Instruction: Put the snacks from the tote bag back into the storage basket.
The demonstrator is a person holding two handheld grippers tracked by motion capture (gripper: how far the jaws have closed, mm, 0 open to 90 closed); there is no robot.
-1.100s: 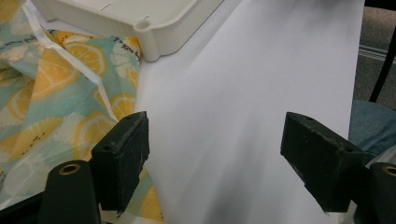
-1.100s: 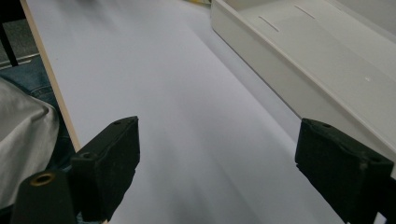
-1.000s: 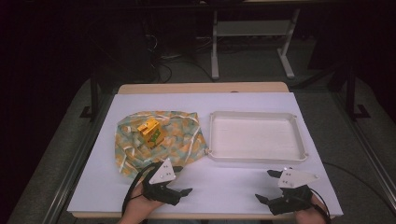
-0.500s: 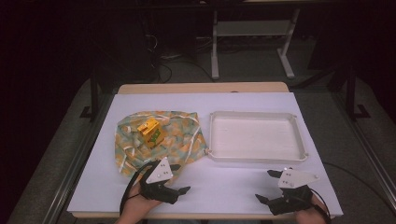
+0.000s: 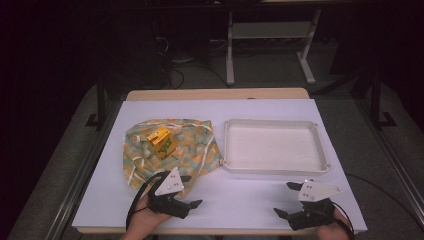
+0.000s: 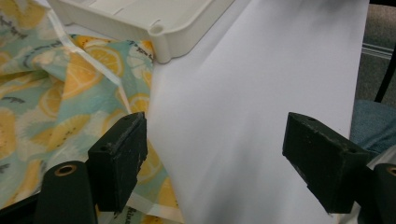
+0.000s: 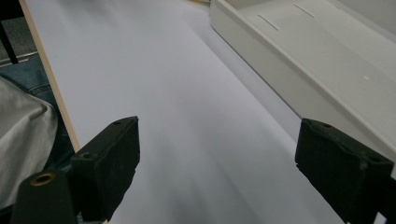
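It looks like a lab or test room: a dim space with a white-covered table (image 5: pixel 250 200) on a metal frame, loose cables (image 5: pixel 175 65) on the grey carpeted floor (image 5: pixel 270 75), and a white equipment stand (image 5: pixel 270 35) behind.

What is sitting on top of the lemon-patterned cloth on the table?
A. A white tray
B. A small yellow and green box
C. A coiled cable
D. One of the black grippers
B: in the high view a small yellow and green box rests on the middle of the lemon-patterned cloth, while the white tray sits beside the cloth on the white table cover.
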